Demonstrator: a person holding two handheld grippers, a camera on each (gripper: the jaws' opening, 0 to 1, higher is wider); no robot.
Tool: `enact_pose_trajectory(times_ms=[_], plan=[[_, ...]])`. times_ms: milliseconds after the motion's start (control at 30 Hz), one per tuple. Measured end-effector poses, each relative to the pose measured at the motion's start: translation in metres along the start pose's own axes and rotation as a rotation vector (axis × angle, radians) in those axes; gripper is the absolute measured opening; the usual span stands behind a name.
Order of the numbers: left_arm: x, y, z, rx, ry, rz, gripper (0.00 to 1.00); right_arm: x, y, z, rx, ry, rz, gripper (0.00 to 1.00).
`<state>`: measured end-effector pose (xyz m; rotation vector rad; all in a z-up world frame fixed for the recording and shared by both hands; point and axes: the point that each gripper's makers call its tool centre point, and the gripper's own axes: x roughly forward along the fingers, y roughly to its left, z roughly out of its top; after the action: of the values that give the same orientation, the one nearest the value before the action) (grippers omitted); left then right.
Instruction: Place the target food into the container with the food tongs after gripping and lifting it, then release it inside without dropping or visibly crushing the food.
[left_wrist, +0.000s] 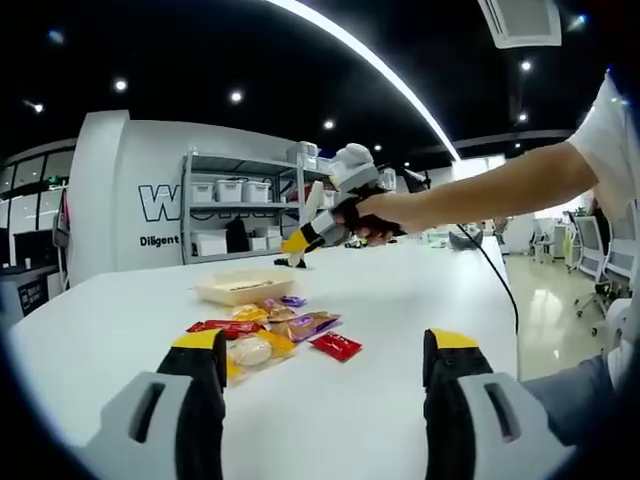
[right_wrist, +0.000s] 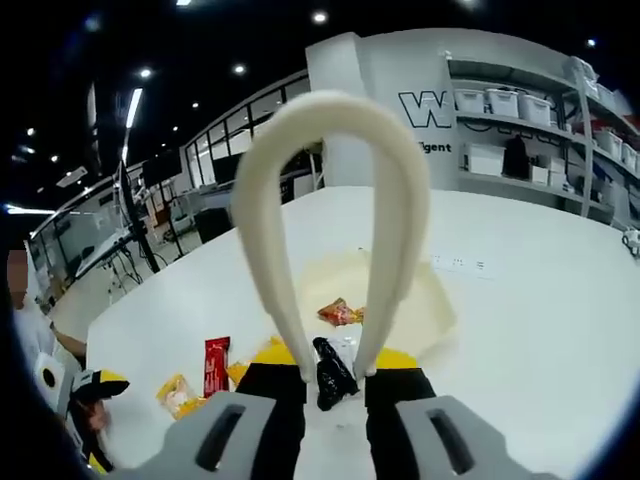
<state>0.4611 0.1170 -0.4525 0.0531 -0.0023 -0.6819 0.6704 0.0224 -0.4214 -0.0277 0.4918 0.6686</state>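
Snack packet (right_wrist: 340, 312), in container (right_wrist: 430, 300), beyond right gripper (right_wrist: 332, 385)

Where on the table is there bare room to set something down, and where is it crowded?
The table is bare right of the red packet and beyond the container. The snack pile, in front of the container near the left tool, is crowded.

Left gripper (left_wrist: 327, 365) jaws spread apart above white table (left_wrist: 400, 300). Pile of wrapped snacks (left_wrist: 270, 335) just before shallow container (left_wrist: 243, 288). Right gripper (left_wrist: 335, 215), in person's hand (left_wrist: 375, 215), holds white tongs (left_wrist: 310, 215) above table.
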Motion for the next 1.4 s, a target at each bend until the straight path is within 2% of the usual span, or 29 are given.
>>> enact_pose_trajectory(times_ms=[367, 533, 1000, 1400], plan=[[0.001, 0.002, 0.0, 0.036, -0.001, 0.016, 0.83, 0.029, -0.008, 0.0, -0.033, 0.012, -0.012, 0.16], [0.0, 0.009, 0.001, 0.035, -0.008, 0.054, 0.92, 0.044, -0.017, 0.0, -0.005, 0.021, -0.016, 0.16], [0.001, 0.004, -0.001, 0.027, -0.007, 0.029, 0.87, 0.07, -0.032, -0.003, 0.023, 0.012, -0.042, 0.16], [0.001, 0.002, -0.001, 0.033, -0.004, 0.021, 0.83, 0.071, -0.036, 0.0, 0.025, -0.009, -0.043, 0.18]])
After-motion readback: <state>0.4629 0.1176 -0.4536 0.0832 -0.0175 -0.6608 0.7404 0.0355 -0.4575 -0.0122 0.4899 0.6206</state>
